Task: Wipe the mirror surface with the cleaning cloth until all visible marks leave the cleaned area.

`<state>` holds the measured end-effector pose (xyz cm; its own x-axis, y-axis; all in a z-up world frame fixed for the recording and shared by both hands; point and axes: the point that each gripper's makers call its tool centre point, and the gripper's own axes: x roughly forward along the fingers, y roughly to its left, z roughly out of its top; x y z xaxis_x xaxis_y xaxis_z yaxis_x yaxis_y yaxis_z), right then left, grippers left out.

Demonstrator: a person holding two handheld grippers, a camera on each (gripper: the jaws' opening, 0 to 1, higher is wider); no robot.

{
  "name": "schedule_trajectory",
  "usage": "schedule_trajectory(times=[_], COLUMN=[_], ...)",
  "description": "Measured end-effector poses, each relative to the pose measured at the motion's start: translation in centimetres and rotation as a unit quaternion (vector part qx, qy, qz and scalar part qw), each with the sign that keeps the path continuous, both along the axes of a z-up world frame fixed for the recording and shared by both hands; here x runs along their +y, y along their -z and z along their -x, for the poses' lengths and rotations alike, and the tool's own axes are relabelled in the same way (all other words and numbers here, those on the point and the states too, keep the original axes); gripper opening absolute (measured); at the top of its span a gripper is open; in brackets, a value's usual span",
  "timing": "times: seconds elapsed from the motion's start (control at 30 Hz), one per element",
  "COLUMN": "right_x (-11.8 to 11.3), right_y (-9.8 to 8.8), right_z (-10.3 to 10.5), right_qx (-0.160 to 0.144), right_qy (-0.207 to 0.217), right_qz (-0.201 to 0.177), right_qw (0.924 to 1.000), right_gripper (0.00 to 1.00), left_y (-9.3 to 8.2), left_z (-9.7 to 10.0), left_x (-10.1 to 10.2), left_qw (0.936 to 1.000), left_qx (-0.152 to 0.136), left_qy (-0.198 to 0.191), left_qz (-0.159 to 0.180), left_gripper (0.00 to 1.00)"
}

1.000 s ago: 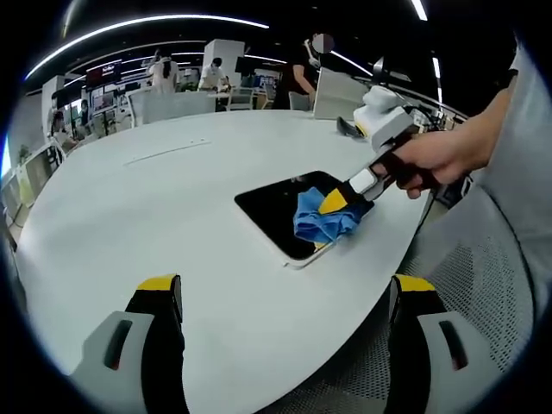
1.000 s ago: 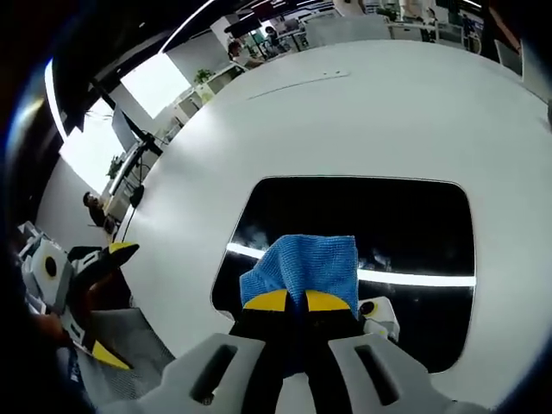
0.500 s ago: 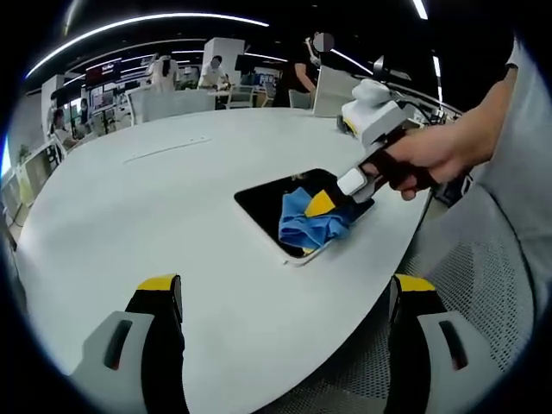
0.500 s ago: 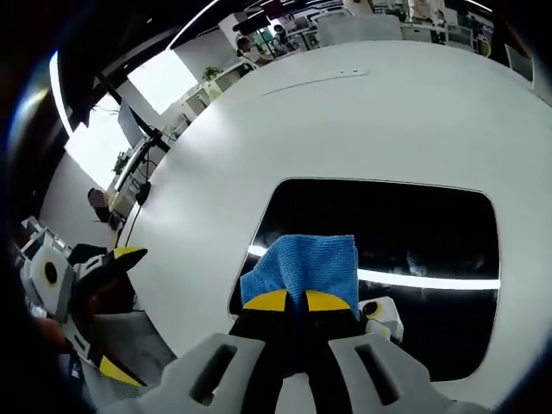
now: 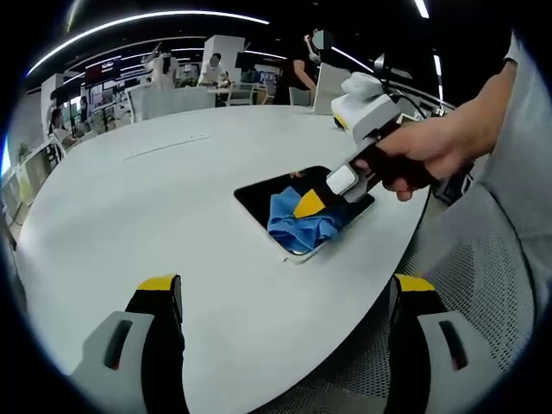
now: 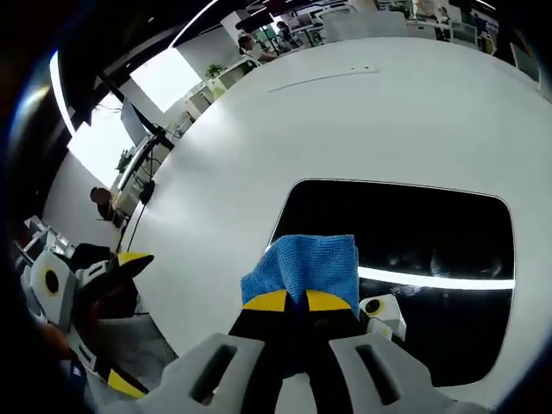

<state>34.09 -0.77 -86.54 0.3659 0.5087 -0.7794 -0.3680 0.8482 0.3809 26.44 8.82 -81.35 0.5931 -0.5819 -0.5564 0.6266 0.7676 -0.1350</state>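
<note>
A large white tabletop (image 5: pixel 129 216) carries a dark rectangular mirror (image 6: pixel 448 250) close to its near edge. The right gripper (image 6: pixel 297 300), jaws pinching a blue cleaning cloth (image 6: pixel 309 266), presses it onto the mirror's edge. The left gripper (image 5: pixel 285 297) hangs spread wide above the tabletop's rim.

Part of the mirror (image 6: pixel 414 233) is covered by the cleaning cloth (image 6: pixel 306 269). Any marks on the glass cannot be made out. The cloth's near edge is hidden behind the right gripper (image 6: pixel 291 301).

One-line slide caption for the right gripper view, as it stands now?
Right gripper, shut on the blue cloth, presses it at the dark mirror's edge on the white table.
</note>
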Motion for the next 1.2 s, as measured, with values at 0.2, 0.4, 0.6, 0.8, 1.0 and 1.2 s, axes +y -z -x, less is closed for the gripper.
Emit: schedule_trajectory(times=[0.2,0.4,0.6,0.8,1.0,1.2], right_x=[0.4,0.9,1.2,1.3,1.3,1.3], right_y=[-0.1,0.0,0.0,0.0,0.0,-0.1], right_z=[0.0,-0.2,-0.3,-0.3,-0.3,-0.3], right_qx=[-0.006,-0.016,-0.01,-0.008,-0.008,-0.011], right_qy=[-0.011,-0.031,-0.02,-0.02,-0.018,-0.018], right_qz=[0.014,0.047,0.045,0.048,0.047,0.047], right_qw=[0.9998,0.9983,0.9987,0.9986,0.9987,0.9987], right_gripper=[0.0,0.0,0.0,0.0,0.0,0.0], left_y=[0.1,0.0,0.0,0.0,0.0,0.0], left_z=[0.0,0.0,0.0,0.0,0.0,0.0], left_x=[0.0,0.1,0.1,0.0,0.1,0.1], left_qw=[1.0,1.0,1.0,1.0,1.0,1.0], left_qx=[0.001,0.0,0.0,-0.001,-0.001,-0.001], left_qy=[0.0,-0.001,-0.002,-0.001,-0.002,-0.002], left_qz=[-0.001,-0.001,-0.001,-0.001,-0.001,-0.001], left_gripper=[0.99,0.99,0.99,0.99,0.99,0.99])
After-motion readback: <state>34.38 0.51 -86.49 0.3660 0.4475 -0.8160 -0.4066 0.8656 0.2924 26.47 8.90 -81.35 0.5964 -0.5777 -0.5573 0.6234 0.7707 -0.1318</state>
